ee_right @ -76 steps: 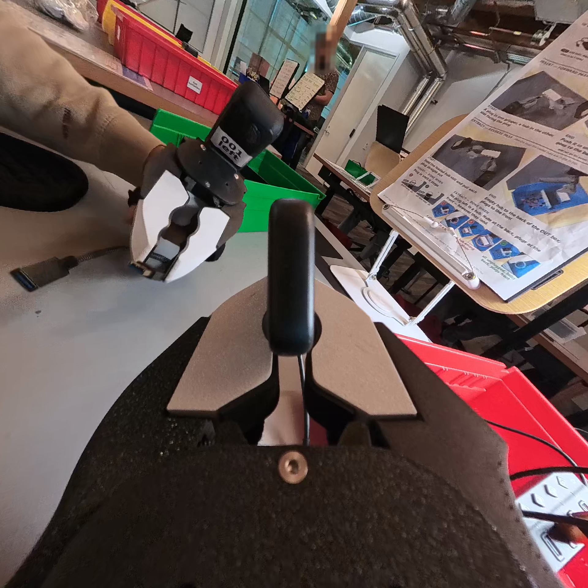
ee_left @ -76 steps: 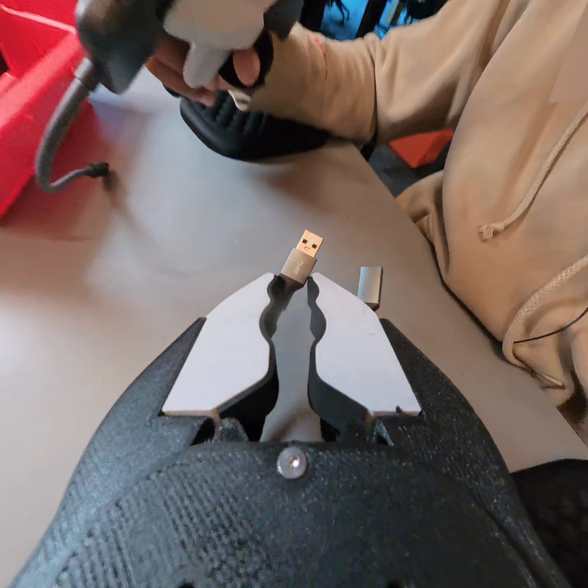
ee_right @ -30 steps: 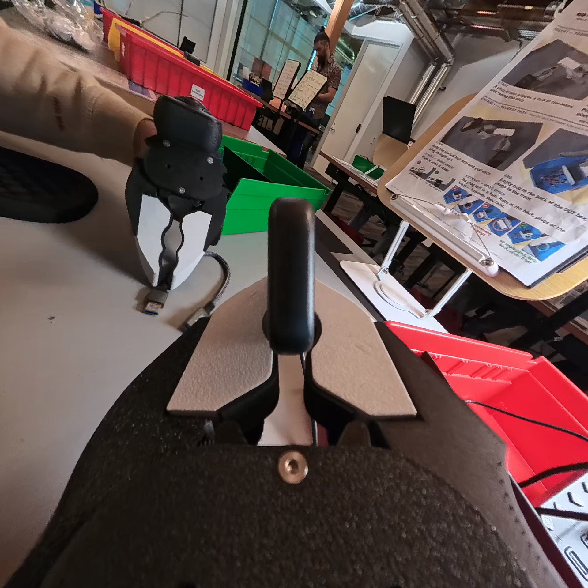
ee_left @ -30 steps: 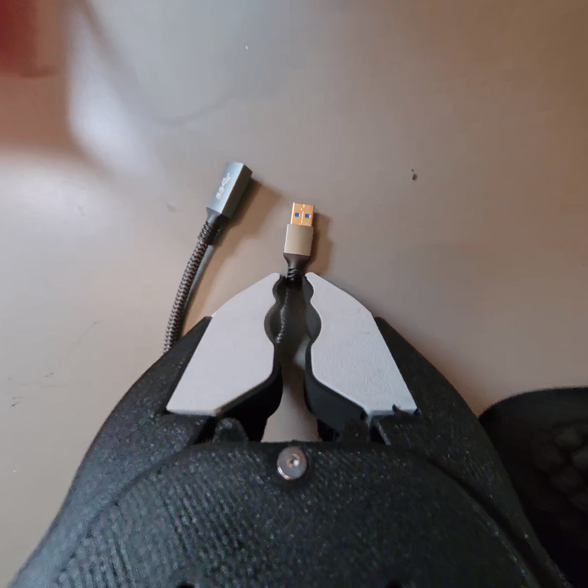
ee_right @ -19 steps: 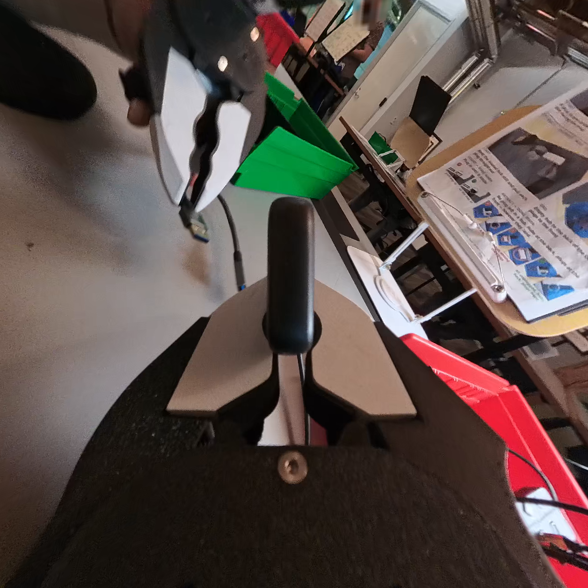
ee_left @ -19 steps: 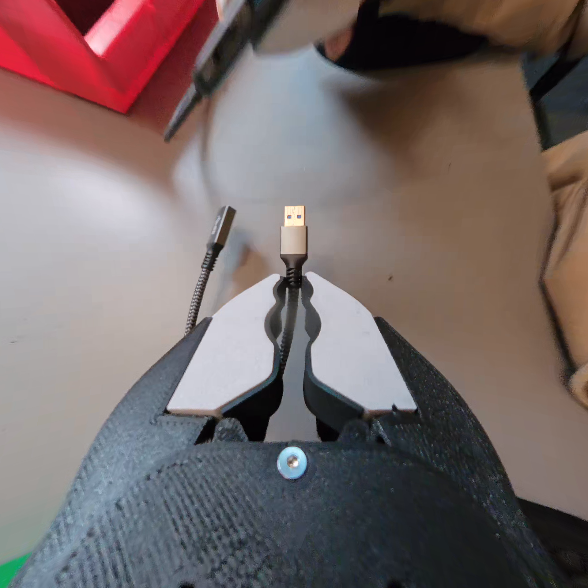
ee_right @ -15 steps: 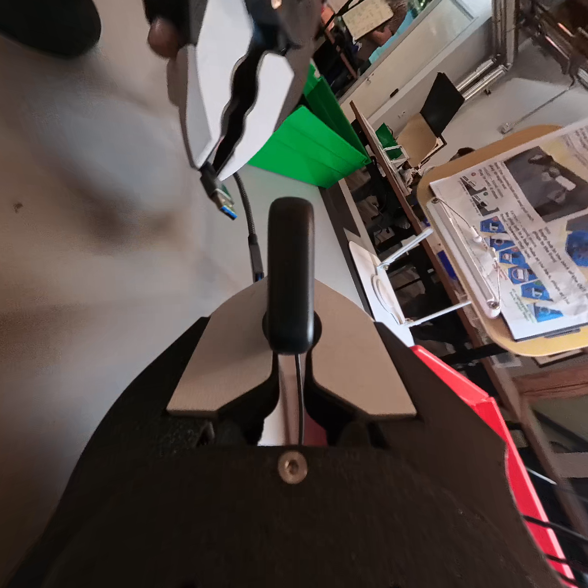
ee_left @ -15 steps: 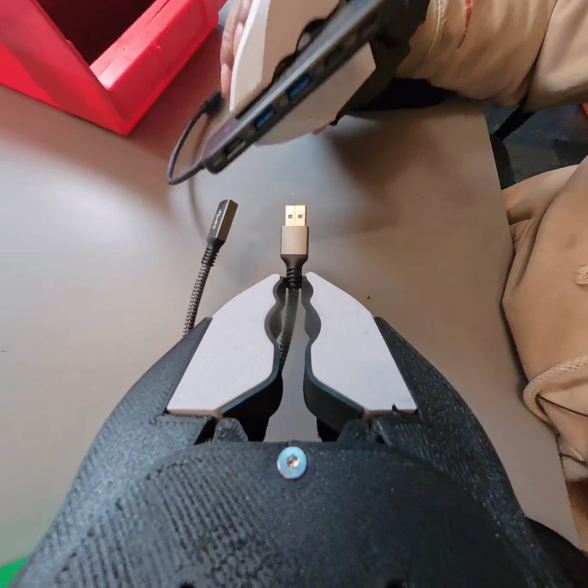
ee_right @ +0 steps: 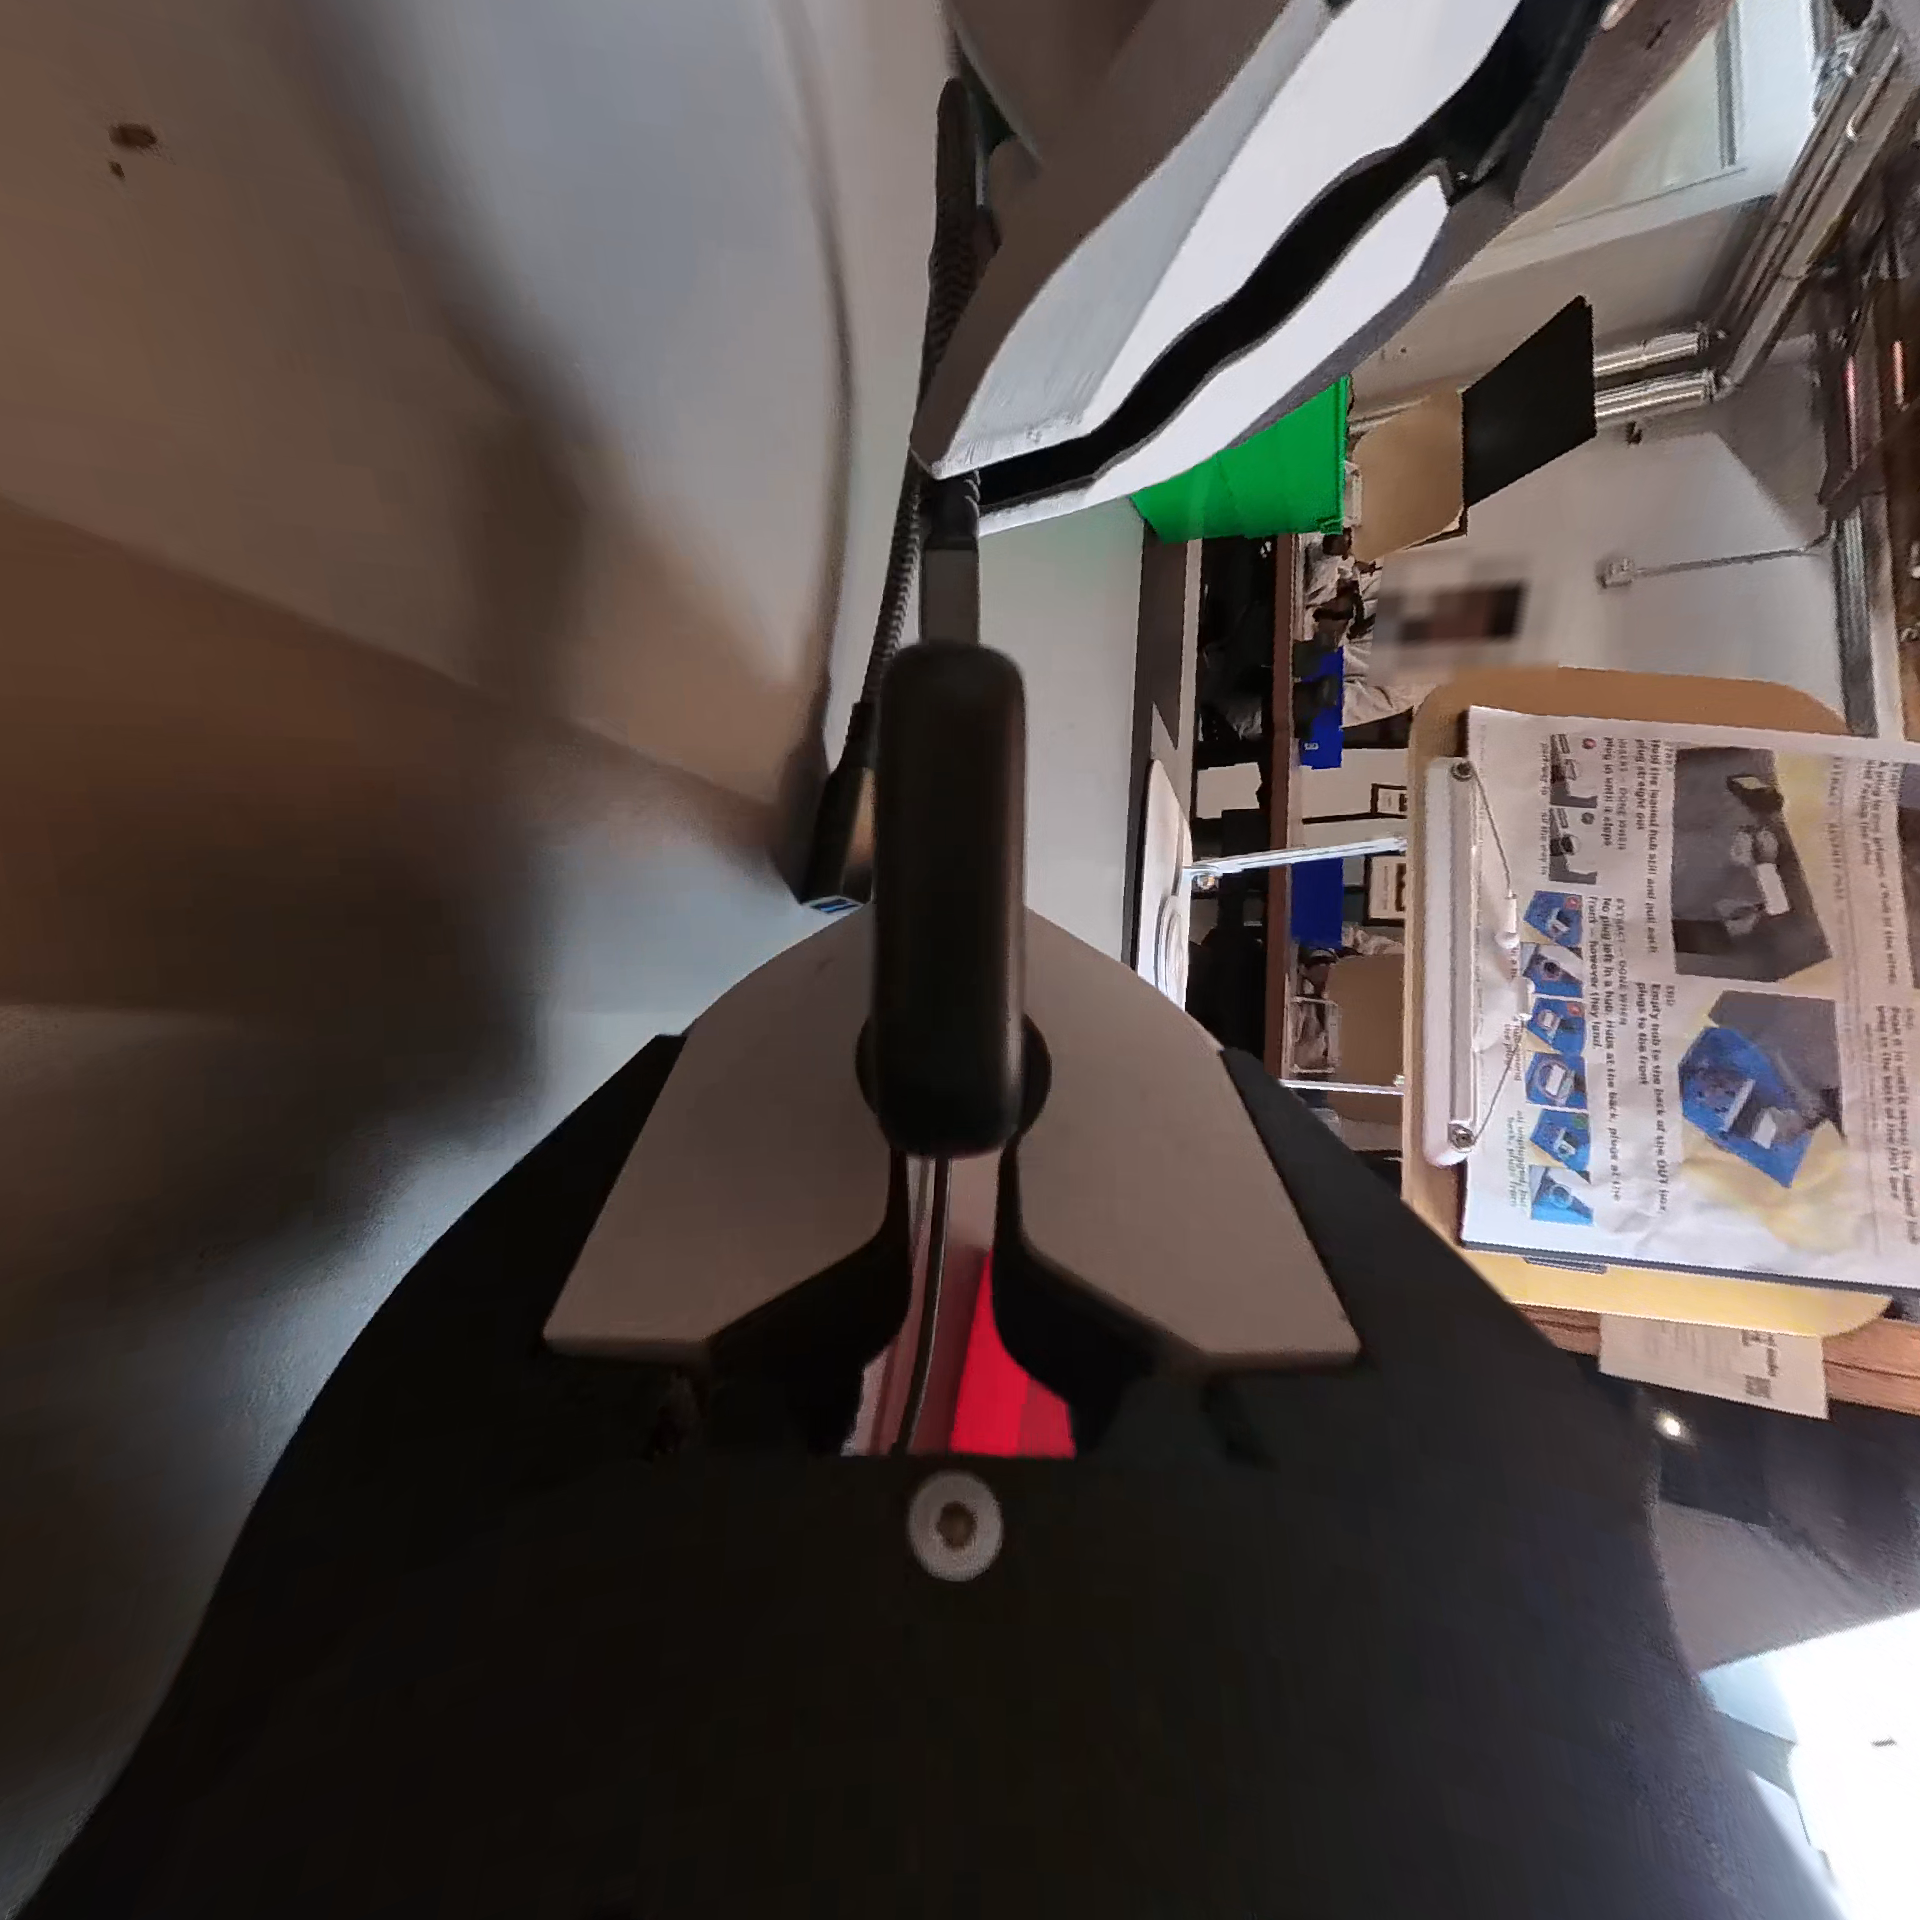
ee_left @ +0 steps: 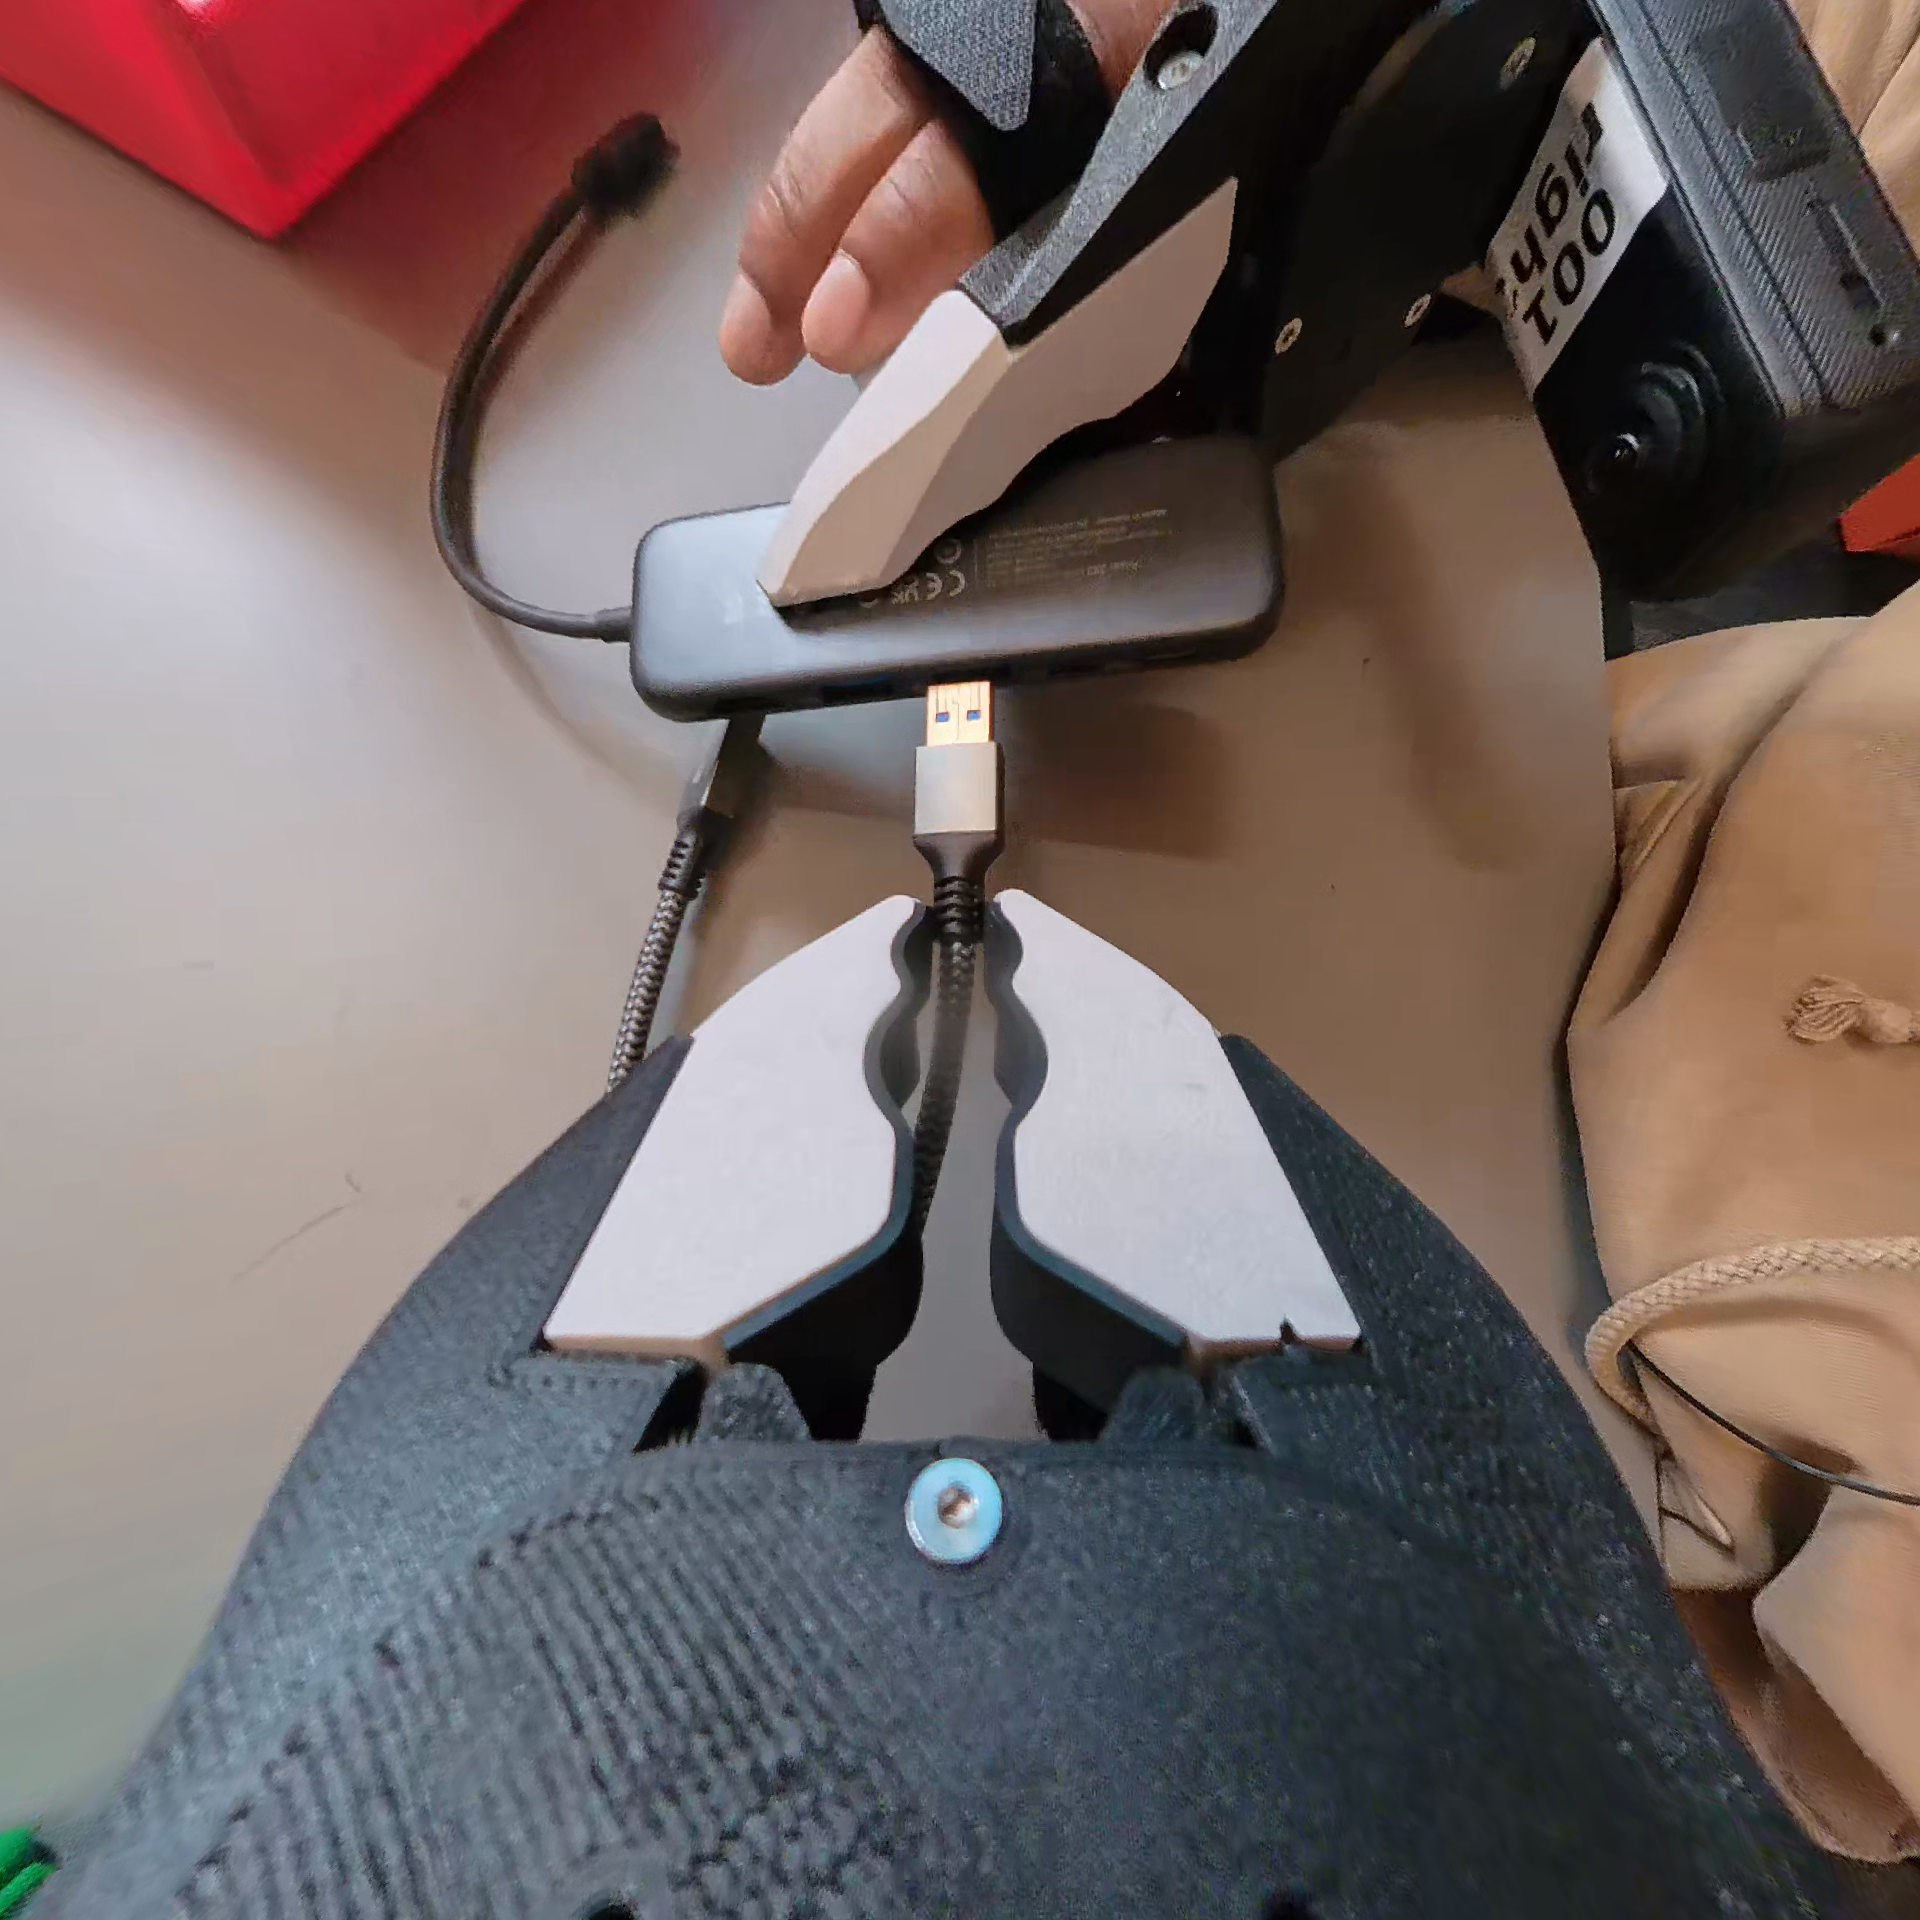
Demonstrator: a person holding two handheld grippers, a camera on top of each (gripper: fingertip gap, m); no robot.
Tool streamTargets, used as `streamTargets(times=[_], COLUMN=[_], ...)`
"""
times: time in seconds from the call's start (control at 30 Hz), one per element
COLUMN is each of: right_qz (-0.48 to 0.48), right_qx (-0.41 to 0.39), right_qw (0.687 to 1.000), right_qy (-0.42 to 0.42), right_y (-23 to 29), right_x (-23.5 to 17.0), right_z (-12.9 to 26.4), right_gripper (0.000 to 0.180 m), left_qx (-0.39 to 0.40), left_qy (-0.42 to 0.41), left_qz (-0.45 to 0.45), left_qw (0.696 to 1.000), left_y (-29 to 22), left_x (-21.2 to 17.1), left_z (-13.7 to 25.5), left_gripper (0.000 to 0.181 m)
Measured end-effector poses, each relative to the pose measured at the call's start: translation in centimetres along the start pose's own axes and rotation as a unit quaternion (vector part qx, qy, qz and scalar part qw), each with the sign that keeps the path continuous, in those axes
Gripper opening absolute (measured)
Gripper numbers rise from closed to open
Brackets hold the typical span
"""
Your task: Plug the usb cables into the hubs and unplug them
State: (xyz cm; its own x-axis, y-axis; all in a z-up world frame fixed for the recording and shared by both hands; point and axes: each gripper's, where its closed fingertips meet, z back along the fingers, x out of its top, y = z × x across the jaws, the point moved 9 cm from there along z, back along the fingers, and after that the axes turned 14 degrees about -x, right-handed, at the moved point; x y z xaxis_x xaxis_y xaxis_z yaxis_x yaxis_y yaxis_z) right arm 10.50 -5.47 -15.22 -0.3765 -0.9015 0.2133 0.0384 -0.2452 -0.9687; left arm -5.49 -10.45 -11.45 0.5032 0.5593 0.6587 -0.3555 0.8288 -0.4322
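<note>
We have the left gripper (ee_left: 958, 902) closed on the braided grey cable (ee_left: 943, 1023) just behind its silver-shelled plug with the gold tongue (ee_left: 960, 764), and the right gripper (ee_right: 951, 1023) clamped across the flat dark grey hub (ee_left: 956, 603), which we hold above the pale surface (ee_left: 260, 831). The tongue's tip sits right at the hub's front edge, at the mouth of a port; we judge it only just started, not seated.

To do this well, we should keep the plug's shell square to the port row and level with the hub's flat body, then push straight along the cable's line while the right gripper braces the hub against the push. Because we grip the flexible braid and not the rigid shell, the cable may buckle; a short, steady push is safer than a hard one. If it baulks, we should back off and re-align rather than force it.

The cable's other end, a dark socket connector (ee_left: 717, 779), hangs just beside the hub's left corner and should stay out of the way.
</note>
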Motion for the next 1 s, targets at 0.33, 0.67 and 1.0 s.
streamTargets(times=[0.33,0.67,1.0], right_qz=[0.036,0.03,0.008], right_qx=[-0.001,-0.001,-0.006], right_qw=[0.999,0.997,0.998], right_qy=[0.026,0.068,0.069], right_y=[0.6,0.7,0.3], right_x=[0.2,0.8,1.2], right_z=[-0.4,-0.8,-0.9], right_gripper=[0.012,0.012,0.012], left_qx=[0.015,0.058,0.047], left_qy=[-0.002,-0.01,-0.044], left_qz=[0.007,-0.025,-0.032], left_qw=[1.0,0.998,0.997], left_y=[0.2,-0.3,-0.2], left_x=[-0.1,0.3,0.2], left_z=[-0.2,-0.6,-0.6], left_gripper=[0.009,0.009,0.009])
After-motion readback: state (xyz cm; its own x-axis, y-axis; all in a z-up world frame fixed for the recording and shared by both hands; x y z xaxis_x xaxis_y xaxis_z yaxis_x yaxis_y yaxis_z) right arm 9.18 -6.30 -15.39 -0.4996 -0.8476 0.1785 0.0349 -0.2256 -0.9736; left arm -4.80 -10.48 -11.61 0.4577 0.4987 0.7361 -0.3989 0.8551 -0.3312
